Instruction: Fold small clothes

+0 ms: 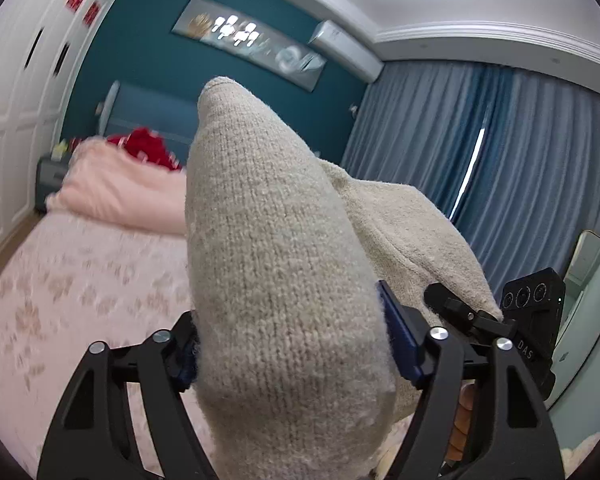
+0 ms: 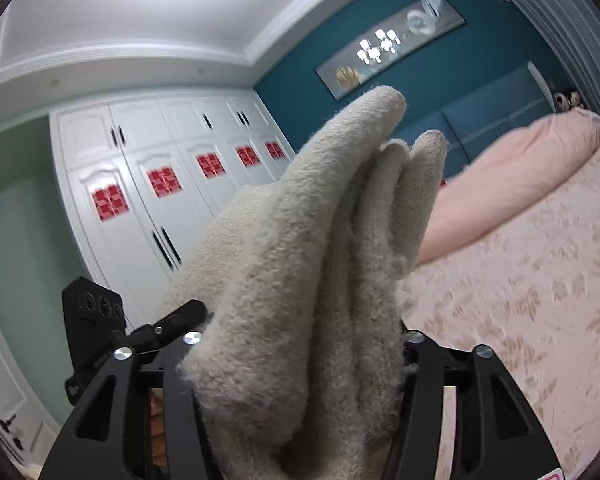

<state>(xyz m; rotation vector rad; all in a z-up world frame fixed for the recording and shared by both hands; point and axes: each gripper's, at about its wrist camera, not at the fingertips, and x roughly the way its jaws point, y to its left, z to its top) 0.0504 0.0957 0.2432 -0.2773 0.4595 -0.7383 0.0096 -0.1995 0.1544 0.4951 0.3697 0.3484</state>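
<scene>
The left tool (image 1: 291, 364) is clamped on a thick bunch of the beige knitted garment (image 1: 267, 240), which rises toward twelve o'clock in its view, and the right tool (image 2: 300, 364) pinches several stacked layers of the same knit, with the left tool's body at its nine o'clock. Both hold the cloth up above the pink bed (image 2: 520, 300). To fold well, I judge both grips should stay firm, level and evenly spaced while the knit is lowered flat onto the bed.

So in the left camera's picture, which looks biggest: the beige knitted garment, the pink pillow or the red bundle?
1. Beige knitted garment, though it's nearest the lens.
2. Pink pillow.
3. Red bundle.
</scene>
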